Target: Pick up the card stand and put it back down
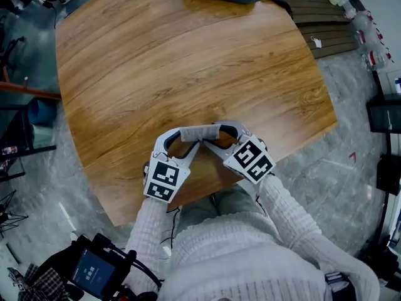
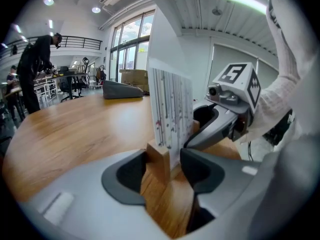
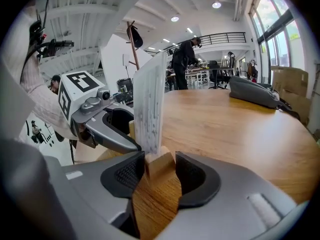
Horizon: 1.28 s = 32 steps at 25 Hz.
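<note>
Open-plan office or lab: far ahead of the left gripper [image 2: 165, 166] stand desks [image 2: 50, 81], chairs [image 2: 75, 84], a person [image 2: 37, 66] working, a mezzanine railing [image 2: 80, 41] and tall windows [image 2: 131, 39].

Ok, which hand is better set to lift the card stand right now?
Left, narrowly. The left tongs clamp one end of the card stand at its wooden base. The right tongs are closing on the other end, base between them, so that grip looks less settled.
</note>
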Available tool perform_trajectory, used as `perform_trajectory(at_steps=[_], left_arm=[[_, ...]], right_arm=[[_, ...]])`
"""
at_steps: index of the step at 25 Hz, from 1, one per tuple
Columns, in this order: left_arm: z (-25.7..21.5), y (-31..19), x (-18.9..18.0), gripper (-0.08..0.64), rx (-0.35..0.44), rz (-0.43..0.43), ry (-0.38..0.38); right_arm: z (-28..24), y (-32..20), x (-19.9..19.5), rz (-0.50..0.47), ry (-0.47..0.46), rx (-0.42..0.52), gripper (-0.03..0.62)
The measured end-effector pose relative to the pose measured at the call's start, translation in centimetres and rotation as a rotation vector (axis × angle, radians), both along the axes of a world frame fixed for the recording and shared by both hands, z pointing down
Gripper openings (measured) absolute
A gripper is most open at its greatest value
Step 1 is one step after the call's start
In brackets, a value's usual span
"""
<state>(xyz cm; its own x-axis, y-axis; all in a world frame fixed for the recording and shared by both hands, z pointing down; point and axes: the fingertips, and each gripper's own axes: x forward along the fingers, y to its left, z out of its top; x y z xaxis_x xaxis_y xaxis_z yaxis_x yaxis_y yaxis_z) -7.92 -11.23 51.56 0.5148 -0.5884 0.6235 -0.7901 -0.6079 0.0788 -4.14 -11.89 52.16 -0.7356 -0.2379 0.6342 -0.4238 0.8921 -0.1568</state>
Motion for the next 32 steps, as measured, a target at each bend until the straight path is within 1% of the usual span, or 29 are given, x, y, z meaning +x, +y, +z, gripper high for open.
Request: perform_trajectory(at_steps=[2,6,9,12,15,20,27,32], left_arm=[[-1.2,-0.3,0.1,0.218,0.012,-0.007,0.002],[-4.2,-0.6,0.3,0.219,0.047,-0.029,0.029],[-6.5,-0.9,0.5,0.219,0.09,-0.028,0.0],[-8.2,0.0,0.7,0.219,0.124,-0.027,-0.029],[-9.6,0.7,0.8,0.219,0.145,-0.043,-0.019],[-10.8,0.7,0.3,0.222,0.172,-0.075,-0.023],[-11.6,0.8,0.1,0.222,0.189,-0.113,0.03],[-11.3,1.1,0.3,0.222,0.182,-0.116,0.054]], right_arm=[[-1.2,-0.3,0.1,0.002,-0.011,0.006,0.196],[-4.3,-0.6,0.3,0.016,-0.046,0.037,0.196],[-6.5,-0.9,0.5,0.016,-0.058,0.08,0.196],[-8.0,0.0,0.7,0.009,-0.081,0.1,0.195],[-9.4,0.6,0.8,0.002,-0.097,0.12,0.195],[-10.6,0.5,0.2,-0.021,-0.096,0.144,0.195],[-11.6,0.5,0.2,-0.038,-0.107,0.152,0.195],[-11.5,0.8,0.5,-0.023,-0.112,0.14,0.195]])
